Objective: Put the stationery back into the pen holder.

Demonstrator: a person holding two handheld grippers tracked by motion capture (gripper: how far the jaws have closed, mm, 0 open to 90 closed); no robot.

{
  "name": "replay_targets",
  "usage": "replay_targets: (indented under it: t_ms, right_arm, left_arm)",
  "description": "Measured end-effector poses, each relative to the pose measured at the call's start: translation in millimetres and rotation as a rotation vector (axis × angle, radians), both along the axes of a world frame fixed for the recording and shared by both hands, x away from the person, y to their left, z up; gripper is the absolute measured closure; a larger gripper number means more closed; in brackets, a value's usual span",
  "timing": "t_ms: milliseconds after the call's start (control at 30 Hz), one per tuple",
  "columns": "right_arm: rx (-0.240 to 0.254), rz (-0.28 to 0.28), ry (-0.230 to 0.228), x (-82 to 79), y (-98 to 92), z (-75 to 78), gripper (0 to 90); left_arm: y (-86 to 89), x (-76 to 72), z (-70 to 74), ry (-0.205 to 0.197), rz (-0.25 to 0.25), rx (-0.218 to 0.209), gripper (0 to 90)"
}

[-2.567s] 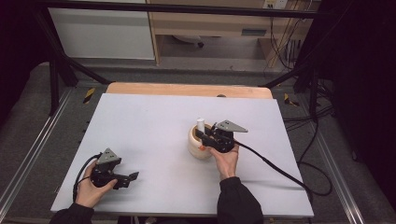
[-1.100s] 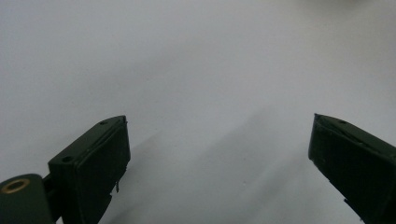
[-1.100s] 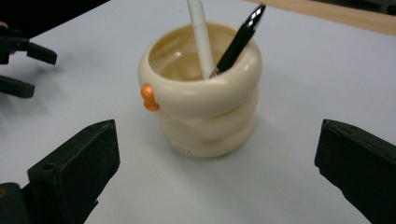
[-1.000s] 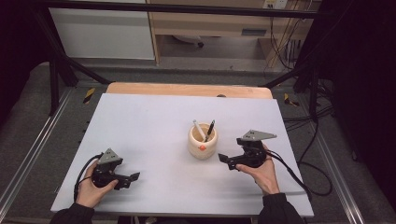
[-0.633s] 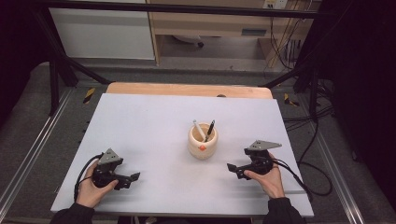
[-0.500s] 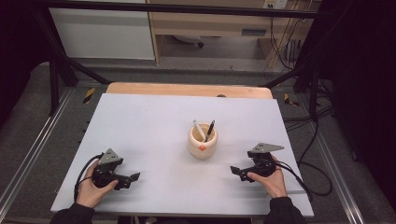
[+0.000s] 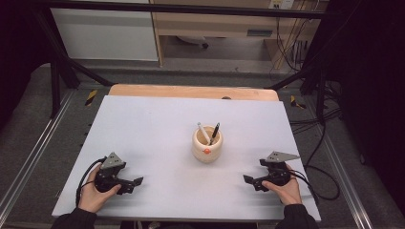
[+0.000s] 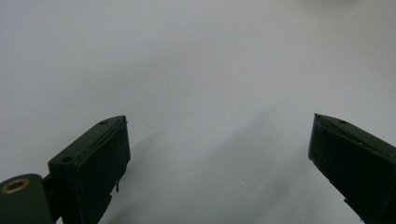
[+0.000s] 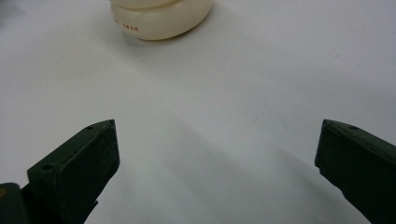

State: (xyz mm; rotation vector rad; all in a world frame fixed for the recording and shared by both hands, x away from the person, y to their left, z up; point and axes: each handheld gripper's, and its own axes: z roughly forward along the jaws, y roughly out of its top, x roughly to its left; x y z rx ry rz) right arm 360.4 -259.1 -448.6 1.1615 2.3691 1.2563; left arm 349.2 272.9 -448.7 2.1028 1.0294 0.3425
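A cream, rounded holder [image 7: 207, 145] stands mid-table with a white pen [image 7: 203, 132] and a black pen [image 7: 215, 132] leaning in it. Its base [image 9: 159, 19] shows at the top of the right gripper view. My right gripper [image 7: 248, 180] rests open near the front right of the table, well to the right of the holder, with nothing between its jaws [image 9: 217, 154]. My left gripper [image 7: 136, 183] lies open at the front left, its jaws wide over bare table [image 8: 219, 154].
The light grey tabletop [image 7: 153, 124] has a wooden strip [image 7: 191, 91] along its far edge. Black cables [image 7: 315, 143] trail off the right side. Metal frame rails run along both sides of the table, with cabinets beyond.
My right gripper left the holder, where a white pen and a black pen now stand, and drew back right and toward the front edge. The left gripper stayed put.
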Motion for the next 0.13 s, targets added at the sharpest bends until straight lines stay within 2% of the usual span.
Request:
replay_targets:
  t_ms: [133]
  right_arm:
    - [0.008, -0.003, 0.001, -1.3, -1.2, 0.4, 0.7]
  left_arm:
    - [0.4, 0.2, 0.3, -0.001, -0.001, 0.004, 5.5]
